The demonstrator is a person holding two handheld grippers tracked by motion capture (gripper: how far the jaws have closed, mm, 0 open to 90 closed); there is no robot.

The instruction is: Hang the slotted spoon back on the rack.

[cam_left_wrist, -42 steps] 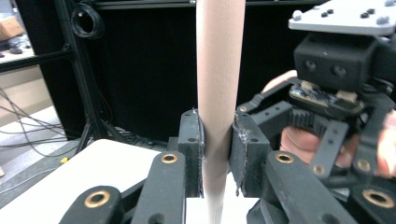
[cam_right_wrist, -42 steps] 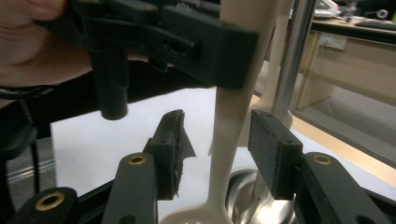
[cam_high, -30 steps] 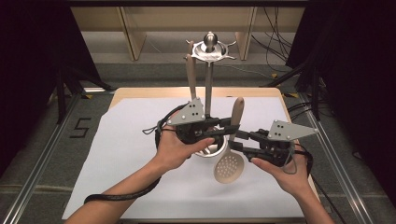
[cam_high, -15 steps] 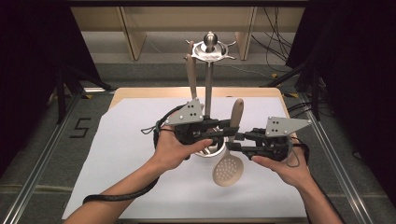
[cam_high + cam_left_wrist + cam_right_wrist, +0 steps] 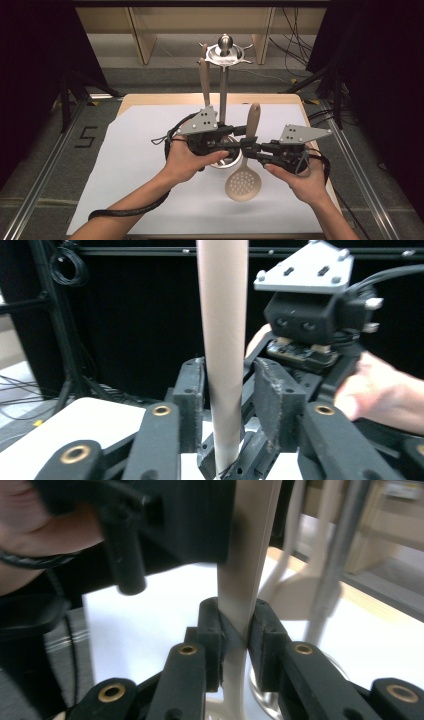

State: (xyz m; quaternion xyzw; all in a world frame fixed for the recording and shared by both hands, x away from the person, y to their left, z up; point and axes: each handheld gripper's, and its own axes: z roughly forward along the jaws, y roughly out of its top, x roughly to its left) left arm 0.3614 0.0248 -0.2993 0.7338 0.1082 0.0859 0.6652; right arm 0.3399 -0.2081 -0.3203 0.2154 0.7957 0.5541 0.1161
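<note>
Handover of the beige slotted skimmer spoon w/ round perforated head and pale handle [image 5: 243, 183], judged mid-step.

Right gripper [image 5: 250, 148] pinches the handle low on the shaft; its jaws have just been closing and the pads [image 5: 260, 630] press both sides.

Left gripper [image 5: 236, 134]: jaws have just been opening and stand spread. The handle runs between them, against one pad [image 5: 192, 395] and clear of the other.

The spoon is held nearly upright, head down, just in front of the chrome utensil stand w/ round base and hooked top [image 5: 223, 90], above the white sheet on the table [image 5: 130, 155].

Next move likely calls for: L hand [image 5: 187, 159] backs off clear; R carries the spoon alone, prob. lifting it to a hook.

Pose: both forearms enter from below, grippers roughly level, tips facing each other.
</note>
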